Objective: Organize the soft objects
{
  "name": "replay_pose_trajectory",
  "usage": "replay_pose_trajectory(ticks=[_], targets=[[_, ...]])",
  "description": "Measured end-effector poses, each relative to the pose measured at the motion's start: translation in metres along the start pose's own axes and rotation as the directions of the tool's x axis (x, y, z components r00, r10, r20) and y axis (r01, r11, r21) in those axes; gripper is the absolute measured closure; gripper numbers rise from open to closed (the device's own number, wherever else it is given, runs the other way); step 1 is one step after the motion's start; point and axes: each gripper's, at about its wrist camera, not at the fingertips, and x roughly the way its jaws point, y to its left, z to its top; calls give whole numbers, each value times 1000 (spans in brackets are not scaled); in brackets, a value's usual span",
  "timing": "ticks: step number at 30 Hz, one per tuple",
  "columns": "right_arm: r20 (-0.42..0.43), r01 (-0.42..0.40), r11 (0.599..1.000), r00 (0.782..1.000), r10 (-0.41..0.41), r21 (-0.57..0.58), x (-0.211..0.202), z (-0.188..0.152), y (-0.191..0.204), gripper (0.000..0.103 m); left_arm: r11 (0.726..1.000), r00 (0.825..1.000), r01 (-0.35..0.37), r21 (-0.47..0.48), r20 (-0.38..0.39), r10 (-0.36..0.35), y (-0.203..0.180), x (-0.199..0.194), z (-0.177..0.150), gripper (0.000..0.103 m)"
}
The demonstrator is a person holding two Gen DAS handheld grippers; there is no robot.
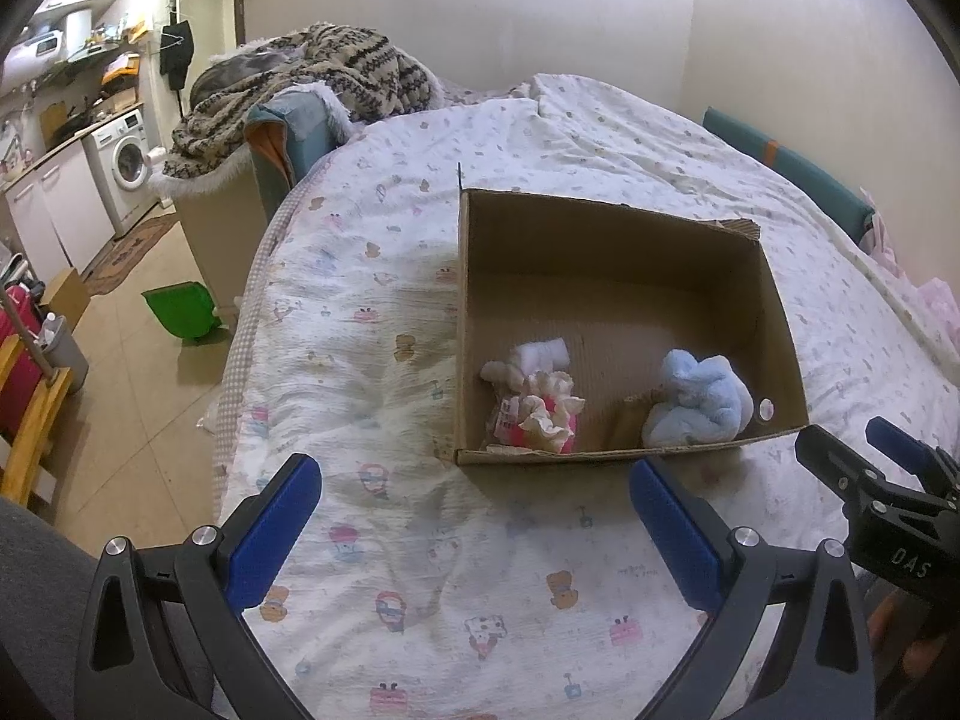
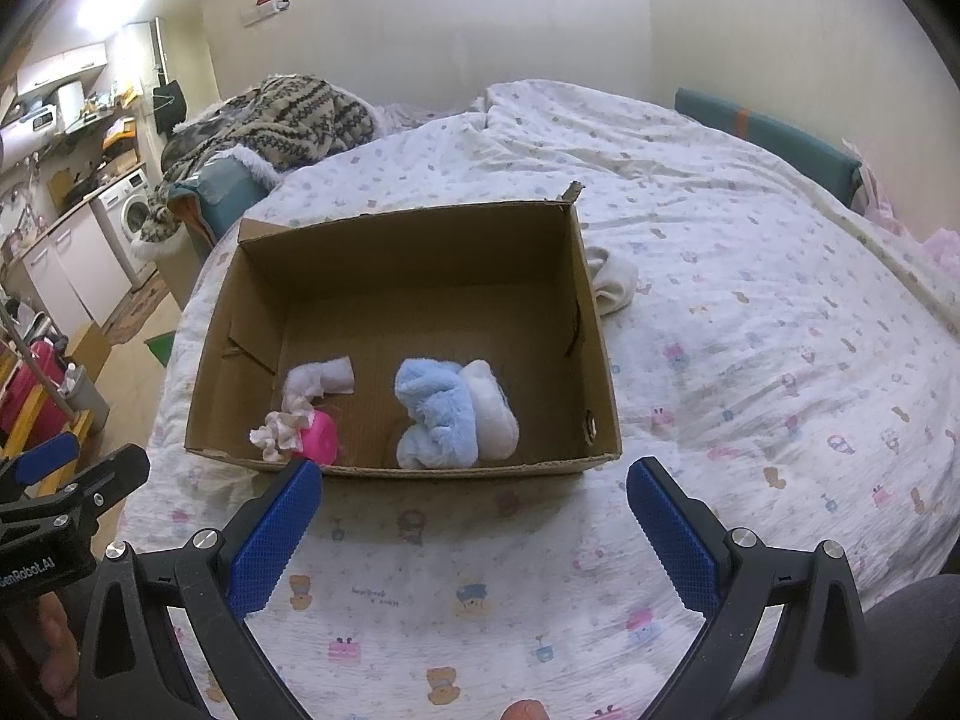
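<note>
One cardboard box (image 2: 408, 252) contains three soft items; one white cloth (image 2: 612, 282) lies right of it; both grippers (image 1: 474, 504) (image 2: 474, 504) gape wide, empty

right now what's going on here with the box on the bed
A person holds a two-finger gripper in each hand over a bed, sorting soft things into a cardboard box. The left gripper and the right gripper are both open and empty, short of the box's near wall. Inside lie a fluffy blue cloth, a small white roll and a pink item with cream frills. One white cloth still lies outside, beside the box.
</note>
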Motion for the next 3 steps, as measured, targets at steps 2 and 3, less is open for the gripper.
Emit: replay_pose_trajectory(ticks=[2, 3], targets=[[1, 0, 1000, 1000, 0, 1, 0, 0, 0, 0, 1000, 1000, 3, -2, -2, -3, 1, 1, 1, 0], [2, -1, 1000, 1000, 1, 2, 0, 1, -1, 0, 1000, 1000, 4, -4, -3, -4, 0, 1, 1, 0]])
